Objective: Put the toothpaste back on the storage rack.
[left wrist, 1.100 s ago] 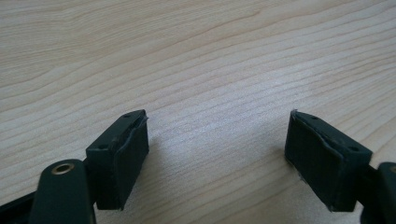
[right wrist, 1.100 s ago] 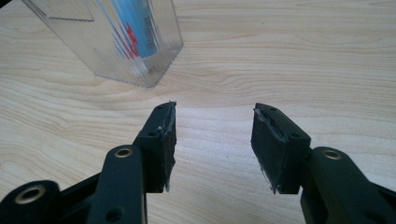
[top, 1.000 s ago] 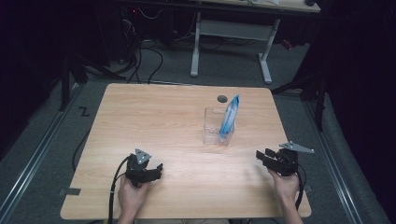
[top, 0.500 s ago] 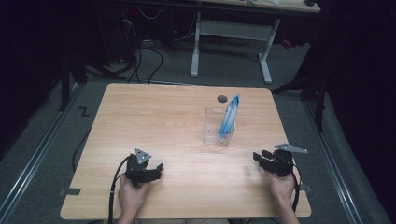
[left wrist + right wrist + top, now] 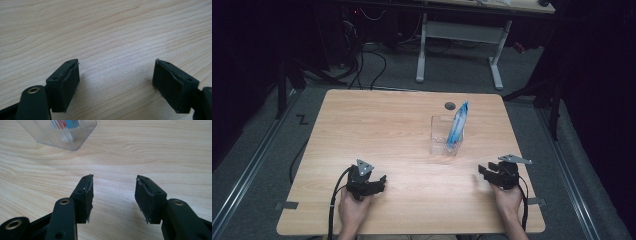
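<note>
The clear plastic holder [image 5: 446, 137] stands upright right of centre in the high view, on the counter [image 5: 377, 130], with a blue packet [image 5: 458, 124] leaning in it and rising above its rim; a small dark round spot [image 5: 450, 105] lies on the counter just behind it, toward the top of the frame. In my right gripper view the holder's lower corner [image 5: 62, 135] sits at the upper left, apart from my tongs. What has changed: my right tongs [image 5: 486, 172], at the lower right of the high view, have slid a little leftward and settled lower toward the counter than a second ago, and now point at the holder. Their jaws stand apart with nothing but bare wood between them. My left tongs [image 5: 381, 181], at the lower left, have kept their place, jaws wide apart over empty wood grain. My judgement: the right side is lining up an approach to the holder or its packet; no contact is made yet, and the left side waits in reserve.
</note>
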Demonstrator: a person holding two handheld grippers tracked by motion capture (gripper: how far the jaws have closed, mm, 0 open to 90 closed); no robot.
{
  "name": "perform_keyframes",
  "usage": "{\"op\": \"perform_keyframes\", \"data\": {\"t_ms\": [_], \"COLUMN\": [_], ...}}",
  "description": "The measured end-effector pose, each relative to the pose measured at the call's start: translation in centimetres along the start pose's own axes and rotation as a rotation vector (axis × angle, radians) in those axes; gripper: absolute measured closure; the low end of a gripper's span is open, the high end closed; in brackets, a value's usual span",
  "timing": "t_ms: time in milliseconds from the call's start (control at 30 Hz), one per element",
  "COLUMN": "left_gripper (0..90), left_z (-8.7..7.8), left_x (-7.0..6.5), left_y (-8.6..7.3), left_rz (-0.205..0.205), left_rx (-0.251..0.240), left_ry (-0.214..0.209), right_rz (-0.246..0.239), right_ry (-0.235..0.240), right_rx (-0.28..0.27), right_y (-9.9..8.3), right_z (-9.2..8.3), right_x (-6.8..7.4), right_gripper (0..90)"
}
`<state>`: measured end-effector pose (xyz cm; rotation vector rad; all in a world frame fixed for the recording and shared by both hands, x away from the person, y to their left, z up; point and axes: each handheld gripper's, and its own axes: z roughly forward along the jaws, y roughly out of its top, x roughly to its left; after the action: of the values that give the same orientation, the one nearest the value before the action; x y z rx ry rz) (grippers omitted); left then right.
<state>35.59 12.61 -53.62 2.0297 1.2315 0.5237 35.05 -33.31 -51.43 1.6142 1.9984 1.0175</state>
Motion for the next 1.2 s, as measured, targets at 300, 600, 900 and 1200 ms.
{"op": "perform_keyframes", "data": {"t_ms": [300,600,900,1200], "left_gripper": [22.0,22.0,22.0,22.0], "left_z": [0.0,0.0,0.0,0.0], "left_x": [0.0,0.0,0.0,0.0], "left_y": [0.0,0.0,0.0,0.0], "left_rz": [0.000,0.000,0.001,0.000], "left_rx": [0.000,0.000,0.001,0.001], "left_ry": [0.000,0.000,-0.001,-0.003], "right_rz": [-0.033,-0.055,-0.138,-0.157], "right_ry": [-0.007,-0.021,-0.068,-0.076], "right_rx": [0.017,0.018,0.007,0.014], "right_y": [-0.5,-0.8,-1.1,-1.1], "right_z": [1.1,1.3,1.6,1.7], "right_x": [0.8,1.1,1.9,2.2], "right_gripper": [49.0,48.2,43.8,40.8]}}
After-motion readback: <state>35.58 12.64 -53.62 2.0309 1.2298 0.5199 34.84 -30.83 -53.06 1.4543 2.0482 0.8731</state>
